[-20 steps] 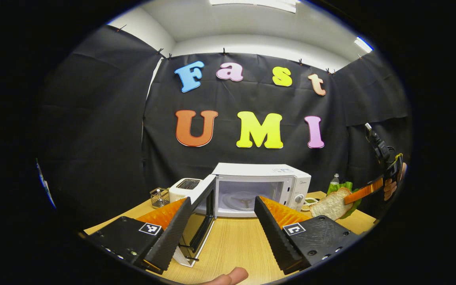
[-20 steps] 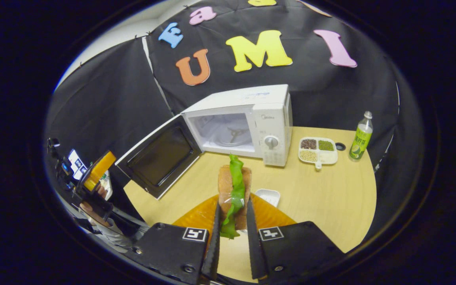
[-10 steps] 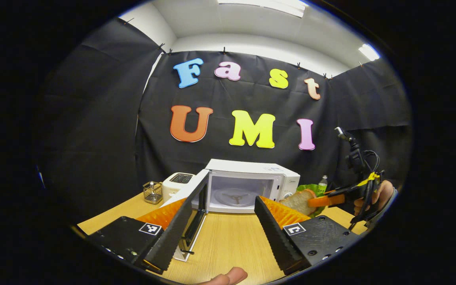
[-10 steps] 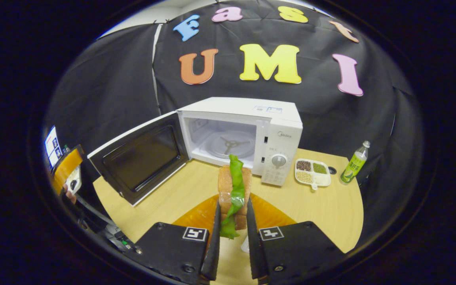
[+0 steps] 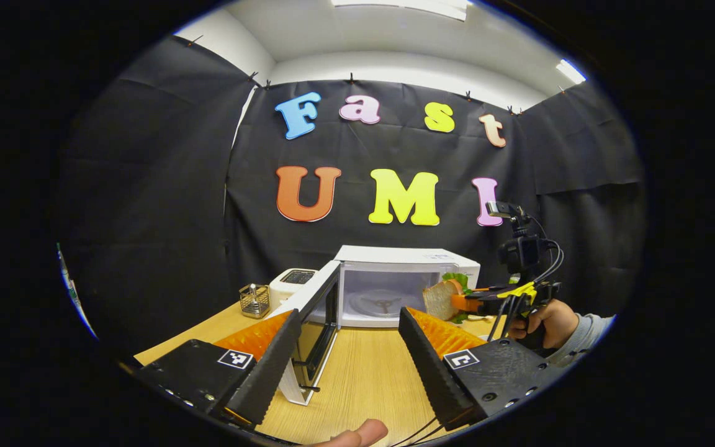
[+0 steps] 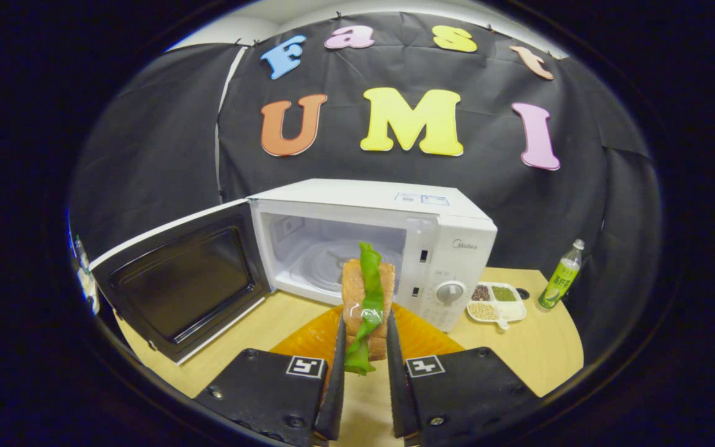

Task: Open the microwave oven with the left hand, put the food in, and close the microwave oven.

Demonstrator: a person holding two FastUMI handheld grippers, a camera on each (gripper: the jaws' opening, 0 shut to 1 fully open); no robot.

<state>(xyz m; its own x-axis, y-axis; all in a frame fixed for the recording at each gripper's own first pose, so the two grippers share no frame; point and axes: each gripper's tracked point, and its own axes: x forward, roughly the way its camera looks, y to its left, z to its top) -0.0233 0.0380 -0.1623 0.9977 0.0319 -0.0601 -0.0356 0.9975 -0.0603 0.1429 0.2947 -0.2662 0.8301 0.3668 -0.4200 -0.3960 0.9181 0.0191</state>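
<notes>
Sandwich [image 6: 367, 298] in right gripper [image 6: 365, 366] — now nearer the microwave [image 6: 370, 242] opening.

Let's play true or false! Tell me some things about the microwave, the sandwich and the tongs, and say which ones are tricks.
1. The microwave door is shut. False: it stands wide open.
2. The right tongs grip a sandwich. True.
3. The sandwich already lies on the plate inside. False: it is held in front of the opening.
4. The left tongs are open, holding nothing. True.
5. A green bottle stands right of the microwave. True.
</notes>
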